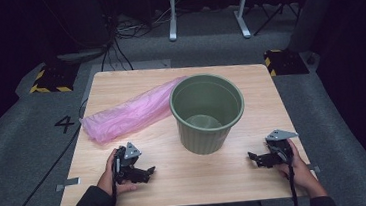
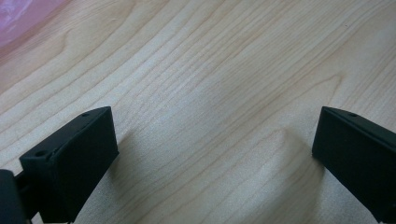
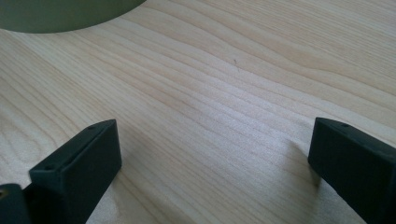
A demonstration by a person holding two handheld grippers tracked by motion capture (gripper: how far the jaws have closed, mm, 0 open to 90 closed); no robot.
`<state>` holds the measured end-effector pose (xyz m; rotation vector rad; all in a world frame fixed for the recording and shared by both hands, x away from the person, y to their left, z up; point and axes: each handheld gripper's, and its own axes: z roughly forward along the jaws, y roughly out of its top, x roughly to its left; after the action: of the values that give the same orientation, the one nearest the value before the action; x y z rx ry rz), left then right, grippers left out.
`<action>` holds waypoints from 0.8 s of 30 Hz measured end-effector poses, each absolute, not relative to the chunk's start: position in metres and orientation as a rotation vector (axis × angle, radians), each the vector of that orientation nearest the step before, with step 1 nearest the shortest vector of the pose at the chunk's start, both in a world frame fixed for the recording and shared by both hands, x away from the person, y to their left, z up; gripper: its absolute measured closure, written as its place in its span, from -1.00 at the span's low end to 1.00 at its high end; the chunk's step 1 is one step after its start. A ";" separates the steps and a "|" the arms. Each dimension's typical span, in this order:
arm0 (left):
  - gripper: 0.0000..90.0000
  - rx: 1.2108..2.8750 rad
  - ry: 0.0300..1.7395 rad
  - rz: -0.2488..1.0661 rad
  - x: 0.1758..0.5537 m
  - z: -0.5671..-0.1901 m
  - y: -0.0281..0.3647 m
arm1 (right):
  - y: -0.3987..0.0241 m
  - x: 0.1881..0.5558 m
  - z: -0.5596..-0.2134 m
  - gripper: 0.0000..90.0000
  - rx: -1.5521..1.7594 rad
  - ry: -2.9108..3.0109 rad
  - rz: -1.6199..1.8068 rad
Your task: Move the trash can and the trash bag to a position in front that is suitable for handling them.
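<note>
A green ribbed bin (image 1: 207, 112) stands upright in the middle of the wooden table (image 1: 188, 183), empty inside. A crumpled pink plastic bag (image 1: 127, 112) lies to its left, one end touching the bin's rim. My left gripper (image 1: 148, 173) rests on the table near the front left, open, with bare wood between its jaws (image 2: 212, 140). The bag's pink edge (image 2: 23, 16) shows at the top left of the left gripper view. My right gripper (image 1: 254, 158) sits at the front right, open over bare wood (image 3: 212, 149). The bin's base (image 3: 60, 14) is just ahead of it.
The table stands on grey carpet with a "4" mark (image 1: 64, 124) at the left. Yellow-black striped blocks (image 1: 48, 82) sit beyond the far corners. A white frame (image 1: 207, 5) and cables lie on the floor behind.
</note>
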<state>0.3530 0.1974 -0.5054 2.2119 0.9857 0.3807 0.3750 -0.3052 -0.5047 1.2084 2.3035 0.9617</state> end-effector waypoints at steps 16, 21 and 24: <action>-0.99 2.220 0.956 0.368 0.360 -0.505 0.183 | -0.307 0.375 -0.504 -0.89 1.177 2.321 0.976; -0.99 2.233 0.933 0.363 0.361 -0.505 0.181 | -0.307 0.375 -0.504 -0.89 1.168 2.328 0.979; -0.99 2.233 0.919 0.357 0.361 -0.505 0.179 | -0.307 0.375 -0.504 -0.89 1.161 2.333 0.982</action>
<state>0.3611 0.1793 -0.5052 2.2329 0.9195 0.3574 0.3749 -0.3075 -0.5044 1.1605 2.3329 0.9818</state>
